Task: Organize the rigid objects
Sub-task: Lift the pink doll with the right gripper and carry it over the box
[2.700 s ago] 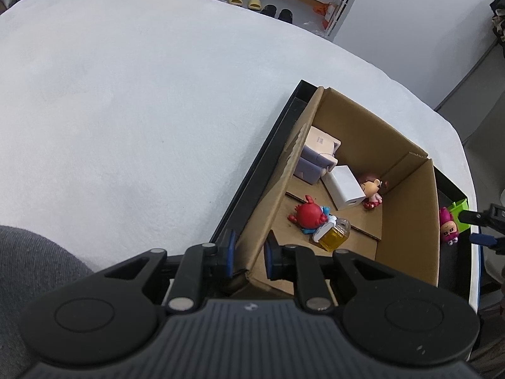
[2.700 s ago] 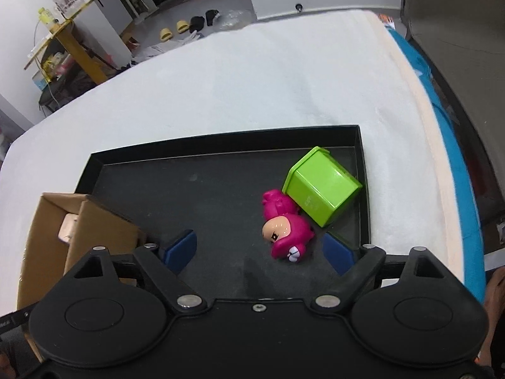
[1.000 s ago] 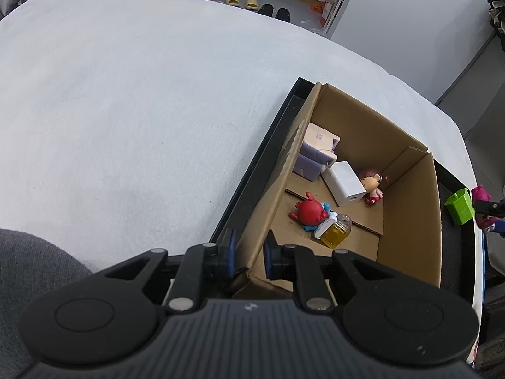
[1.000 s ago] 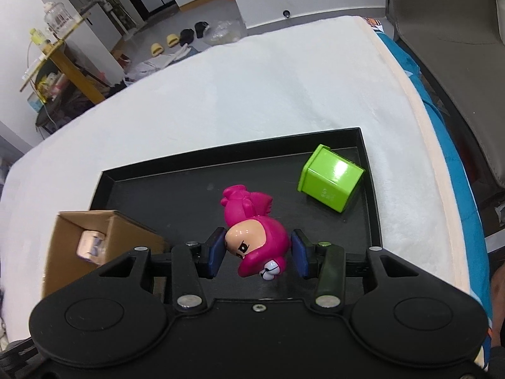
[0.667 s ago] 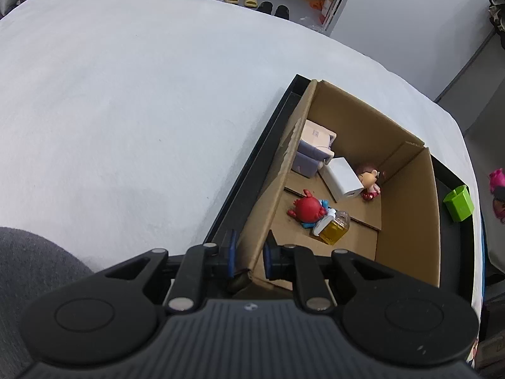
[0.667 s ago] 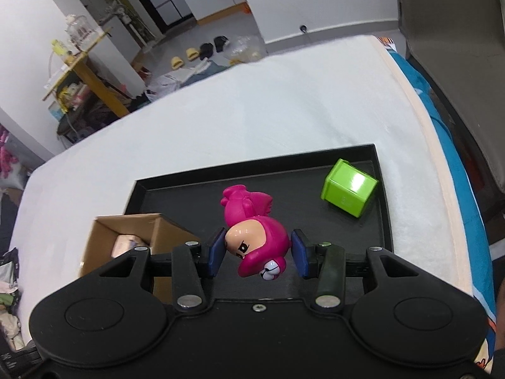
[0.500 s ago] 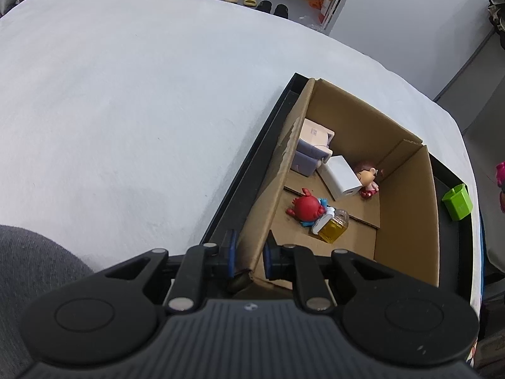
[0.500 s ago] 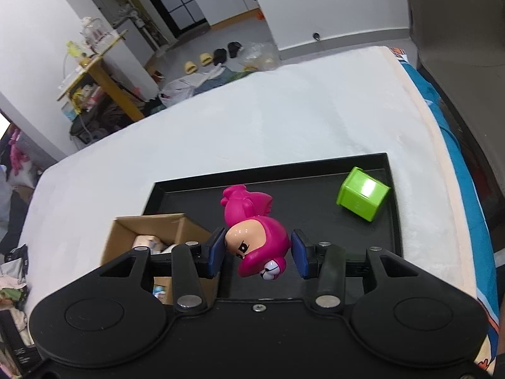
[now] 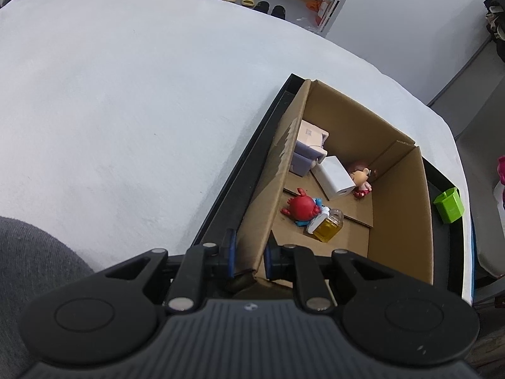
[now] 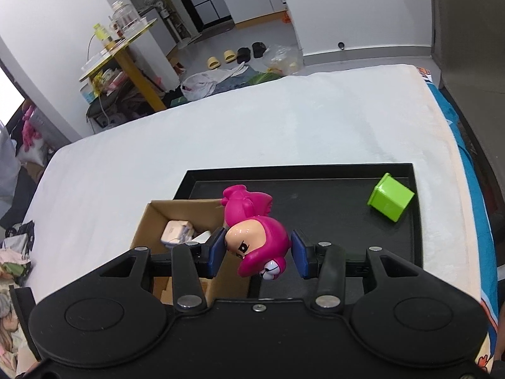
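Over the black shallow tray (image 10: 394,170) on the white fleecy worktop (image 10: 252,120), right claw (image 10: 257,251) is clamped on a pink hooded toy figure (image 10: 255,233), blue pads pressing both sides of its head, fig hanging tilted w/ face toward the camera, just above the near corner of the brown open cardboard box (image 10: 148,221).

Left claw (image 9: 249,254) is pinched nearly closed on the box's near wall (image 9: 268,189), one pad inside, one outside.

Box sits in the tray's left part. Inside: red crab toy (image 9: 300,207), small clear bottle of yellow liquid (image 9: 328,225) touching it, white rectangular block (image 9: 336,177), lilac-and-cream small carton (image 9: 307,145), and a little brown-haired doll (image 9: 361,178) in the far corner.

Lime-green plastic cube (image 10: 389,200) lies tilted on the tray's right end, well apart from the box.
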`<state>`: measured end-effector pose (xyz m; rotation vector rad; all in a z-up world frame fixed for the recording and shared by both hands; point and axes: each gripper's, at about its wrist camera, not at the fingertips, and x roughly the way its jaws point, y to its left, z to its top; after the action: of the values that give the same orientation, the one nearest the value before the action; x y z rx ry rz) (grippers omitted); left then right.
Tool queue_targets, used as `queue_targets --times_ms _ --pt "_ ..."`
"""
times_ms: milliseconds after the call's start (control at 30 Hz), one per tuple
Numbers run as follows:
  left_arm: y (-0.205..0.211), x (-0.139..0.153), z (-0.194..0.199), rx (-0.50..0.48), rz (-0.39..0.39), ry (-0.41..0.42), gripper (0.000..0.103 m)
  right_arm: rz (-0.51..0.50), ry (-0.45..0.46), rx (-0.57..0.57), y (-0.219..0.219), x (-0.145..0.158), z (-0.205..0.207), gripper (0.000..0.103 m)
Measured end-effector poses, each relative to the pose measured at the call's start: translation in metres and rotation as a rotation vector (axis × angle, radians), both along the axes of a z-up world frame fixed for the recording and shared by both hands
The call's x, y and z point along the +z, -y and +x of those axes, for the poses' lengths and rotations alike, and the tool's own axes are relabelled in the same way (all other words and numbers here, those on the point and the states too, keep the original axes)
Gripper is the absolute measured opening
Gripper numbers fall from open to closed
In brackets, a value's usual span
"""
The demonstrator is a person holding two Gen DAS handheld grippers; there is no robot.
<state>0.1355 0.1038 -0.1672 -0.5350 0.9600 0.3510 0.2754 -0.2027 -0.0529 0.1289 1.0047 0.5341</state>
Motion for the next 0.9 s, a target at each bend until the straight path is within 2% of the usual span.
queue_targets --times_ms 433,900 --pt "-0.005 -0.002 -0.001 0.000 -0.032 0.014 0.017 -0.021 -0.003 0.037 -0.043 0.012 -0.016 0.044" --pt "-0.011 -0.002 -0.005 -0.003 -0.067 0.033 0.018 -0.116 -0.041 0.043 -0.082 -0.001 -0.025 0.044"
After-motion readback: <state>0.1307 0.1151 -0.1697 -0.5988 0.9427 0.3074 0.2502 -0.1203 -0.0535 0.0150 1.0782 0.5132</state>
